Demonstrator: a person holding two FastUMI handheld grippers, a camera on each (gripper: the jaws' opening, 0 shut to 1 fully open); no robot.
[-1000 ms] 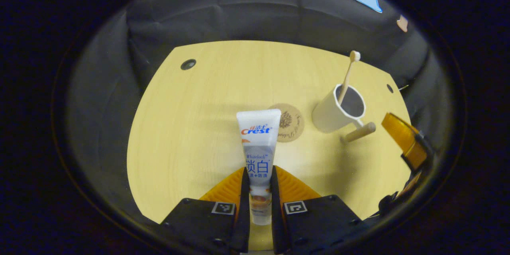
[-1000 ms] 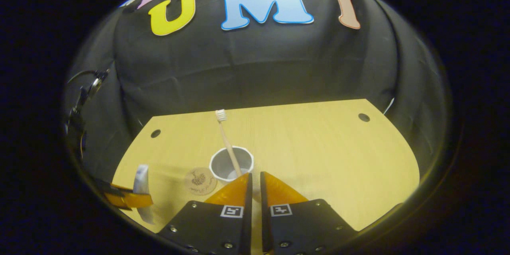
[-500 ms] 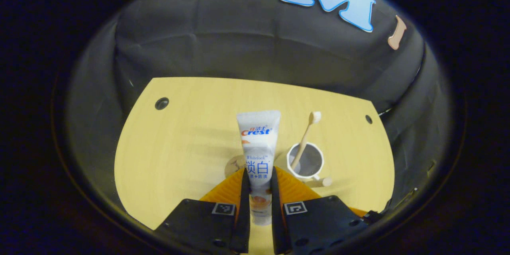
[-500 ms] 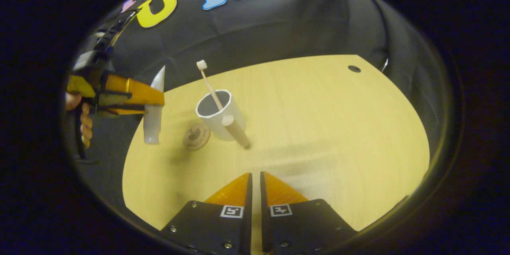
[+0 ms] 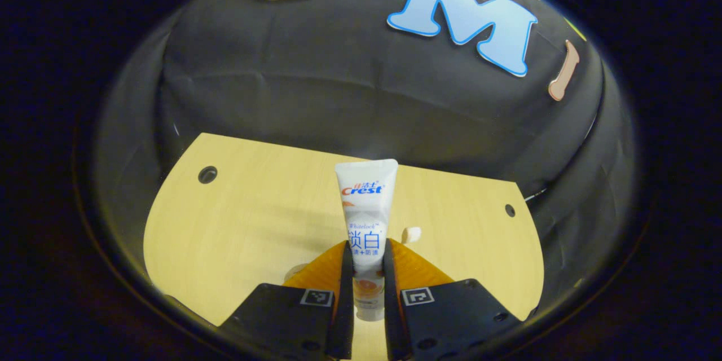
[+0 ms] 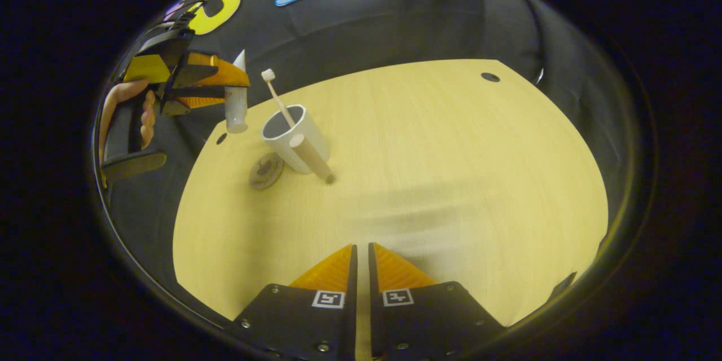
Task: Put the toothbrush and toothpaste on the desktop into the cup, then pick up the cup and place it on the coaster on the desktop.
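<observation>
My left gripper (image 5: 368, 259) is shut on the white toothpaste tube (image 5: 365, 203), which stands upright between its fingers. In the right gripper view that left gripper (image 6: 217, 80) holds the tube (image 6: 237, 106) cap down in the air, just left of and above the white cup (image 6: 293, 135). The cup stands on the wooden desktop (image 6: 428, 146) with the toothbrush (image 6: 276, 97) leaning inside it and a wooden handle sticking out toward me. The round brown coaster (image 6: 266, 170) lies beside the cup at its left. My right gripper (image 6: 361, 262) is shut and empty, low over the near desktop.
A hand (image 6: 132, 115) grips the left gripper's handle at the left edge. The desktop has small dark holes near its far corners (image 6: 489, 76). In the left gripper view the toothbrush head (image 5: 412, 234) peeks out beside the tube.
The left gripper has lifted the toothpaste higher and carried it toward the cup. The right gripper has drawn back from the cup, still shut.
</observation>
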